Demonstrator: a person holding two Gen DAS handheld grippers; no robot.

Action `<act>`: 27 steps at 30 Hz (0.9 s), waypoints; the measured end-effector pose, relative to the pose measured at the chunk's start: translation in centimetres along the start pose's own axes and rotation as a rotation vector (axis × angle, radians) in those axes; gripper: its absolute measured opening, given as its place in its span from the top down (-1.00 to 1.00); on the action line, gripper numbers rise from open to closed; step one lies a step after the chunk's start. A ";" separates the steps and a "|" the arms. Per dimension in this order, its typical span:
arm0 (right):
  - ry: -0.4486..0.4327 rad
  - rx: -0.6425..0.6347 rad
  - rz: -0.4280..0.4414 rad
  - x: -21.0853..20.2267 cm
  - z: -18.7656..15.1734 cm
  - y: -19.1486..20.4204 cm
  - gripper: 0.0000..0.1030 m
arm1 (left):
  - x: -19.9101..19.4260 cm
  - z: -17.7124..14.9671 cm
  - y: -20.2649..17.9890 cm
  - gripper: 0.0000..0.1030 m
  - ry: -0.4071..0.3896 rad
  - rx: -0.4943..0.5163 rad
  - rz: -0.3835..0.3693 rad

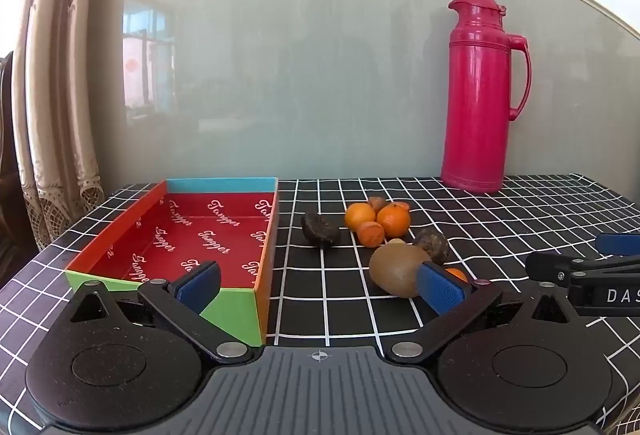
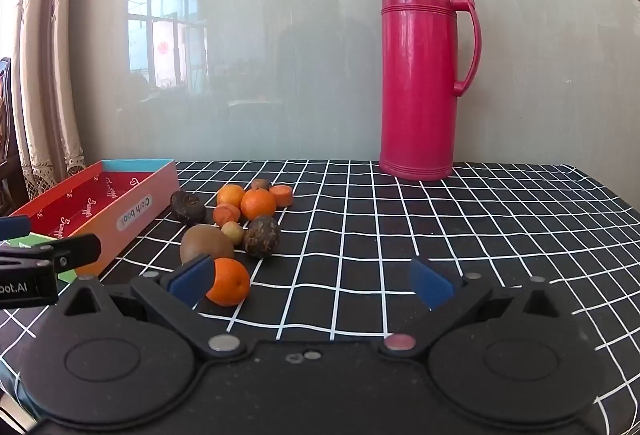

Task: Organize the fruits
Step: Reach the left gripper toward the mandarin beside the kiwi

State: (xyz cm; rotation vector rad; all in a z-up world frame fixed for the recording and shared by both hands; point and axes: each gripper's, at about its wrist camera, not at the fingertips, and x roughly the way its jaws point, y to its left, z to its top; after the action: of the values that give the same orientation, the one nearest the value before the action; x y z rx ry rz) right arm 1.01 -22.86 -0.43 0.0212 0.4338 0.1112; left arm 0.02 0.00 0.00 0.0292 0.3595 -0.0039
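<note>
A pile of fruit lies on the checked tablecloth: a brown kiwi [image 1: 398, 269] [image 2: 205, 243], several oranges [image 1: 394, 220] [image 2: 258, 204], two dark wrinkled fruits [image 1: 320, 230] [image 2: 262, 236] and small orange pieces. One orange [image 2: 229, 281] sits nearest, just right of my right gripper's left finger. An empty red-lined box [image 1: 192, 239] [image 2: 92, 203] stands left of the fruit. My left gripper [image 1: 320, 289] is open, its left finger over the box's near corner, its right finger in front of the kiwi. My right gripper [image 2: 312, 283] is open over bare cloth, with nothing between its fingers.
A tall pink thermos jug [image 1: 482, 95] [image 2: 424, 71] stands at the back right against a glass wall panel. A curtain [image 1: 52, 75] hangs at the left. The table edge drops off at the left and at the far right.
</note>
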 end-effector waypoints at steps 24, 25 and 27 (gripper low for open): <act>0.003 -0.006 0.000 0.1 0.0 0.1 -1.00 | -0.1 0.1 -0.1 -1.00 -0.003 0.003 -0.001; 0.003 -0.007 0.000 0.1 0.0 0.1 -1.00 | -0.1 0.1 0.0 -1.00 -0.003 0.002 -0.001; 0.003 -0.006 0.000 0.1 0.0 0.1 -1.00 | -0.2 0.1 0.0 -1.00 -0.005 -0.002 0.000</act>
State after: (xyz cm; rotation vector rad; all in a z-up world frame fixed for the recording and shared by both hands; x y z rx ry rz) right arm 1.05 -22.72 -0.43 0.0147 0.4367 0.1126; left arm -0.13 0.00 0.14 0.0267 0.3545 -0.0040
